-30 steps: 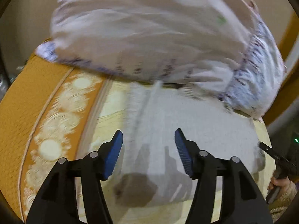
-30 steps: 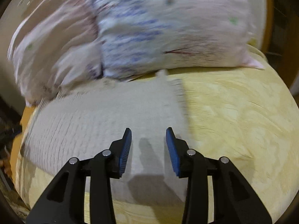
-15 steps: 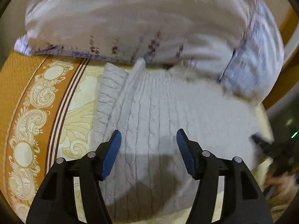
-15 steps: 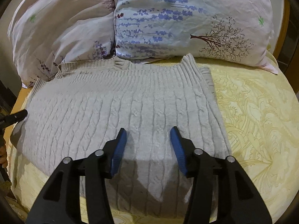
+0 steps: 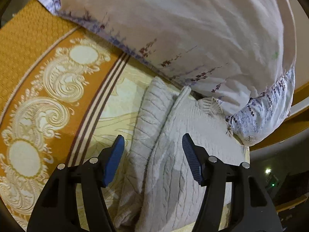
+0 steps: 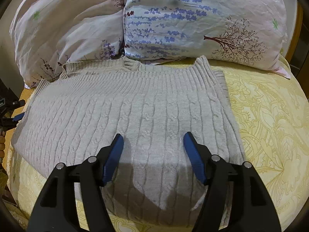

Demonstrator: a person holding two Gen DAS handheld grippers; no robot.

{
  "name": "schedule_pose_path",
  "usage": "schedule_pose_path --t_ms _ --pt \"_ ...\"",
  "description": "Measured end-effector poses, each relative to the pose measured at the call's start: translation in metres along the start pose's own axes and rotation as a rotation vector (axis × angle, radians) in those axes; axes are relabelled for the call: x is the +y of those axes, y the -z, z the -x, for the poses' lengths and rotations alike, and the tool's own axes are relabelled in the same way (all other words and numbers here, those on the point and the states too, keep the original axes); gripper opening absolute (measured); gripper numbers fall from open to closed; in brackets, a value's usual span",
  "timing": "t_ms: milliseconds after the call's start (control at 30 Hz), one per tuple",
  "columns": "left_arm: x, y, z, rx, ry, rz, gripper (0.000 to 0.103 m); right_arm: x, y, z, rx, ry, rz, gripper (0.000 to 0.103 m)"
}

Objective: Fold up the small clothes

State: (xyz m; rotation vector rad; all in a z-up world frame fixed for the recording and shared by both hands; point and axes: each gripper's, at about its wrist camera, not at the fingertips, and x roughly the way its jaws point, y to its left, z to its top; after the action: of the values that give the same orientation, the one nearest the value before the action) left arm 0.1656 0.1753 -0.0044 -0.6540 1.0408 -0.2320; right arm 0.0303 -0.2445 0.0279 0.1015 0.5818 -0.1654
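Step in hand: approach before a fold. The grey cable-knit sweater [image 6: 135, 116] lies flat on the bedspread [image 6: 270, 125]; both tools hover over it and neither grips it. It seems already partly folded (a narrower layer shows along its edges), though I cannot tell how many folds.

Right gripper [image 6: 153, 147]: jaws spread wide, nothing between them. Sweater body lies directly ahead of and under the tips; ribbed hem far ahead, against the pillows.

Left gripper [image 5: 152, 148]: jaws spread wide, empty. A long folded edge of the sweater [image 5: 173, 164] runs between the fingers and away from the tool; bare bedspread [image 5: 119, 100] sits off the left finger.

Next move (judgement): lower each tool to a sweater edge, close on all the layers there, then lift and carry both ends across evenly. The left tool seems nearer an edge than the right.

Sweater material: thick knit, vertical cable ribs, ribbed band at the far end; soft, likely to sag and to slip layer from layer if pinched thinly.

Bedspread: pale yellow, embossed scrollwork; orange border with raised medallions [image 5: 50, 89] left of the left tool.

Pillows [image 6: 193, 23]: two, plump, creased cotton with a floral print, far ahead of both tools and touching the sweater's far edge.
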Motion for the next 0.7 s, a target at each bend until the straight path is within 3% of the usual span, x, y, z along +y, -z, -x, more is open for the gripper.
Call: schedule_pose_path --t_ms 433,700 --pt "-0.013 -0.002 -0.018 0.029 0.074 0.005 0.061 0.003 0.0 -0.001 -0.001 -0.005 -0.002 0.072" --pt "-0.022 0.0 -0.024 0.038 0.057 -0.005 0.046 0.007 -0.001 -0.003 0.002 -0.014 0.008 0.079"
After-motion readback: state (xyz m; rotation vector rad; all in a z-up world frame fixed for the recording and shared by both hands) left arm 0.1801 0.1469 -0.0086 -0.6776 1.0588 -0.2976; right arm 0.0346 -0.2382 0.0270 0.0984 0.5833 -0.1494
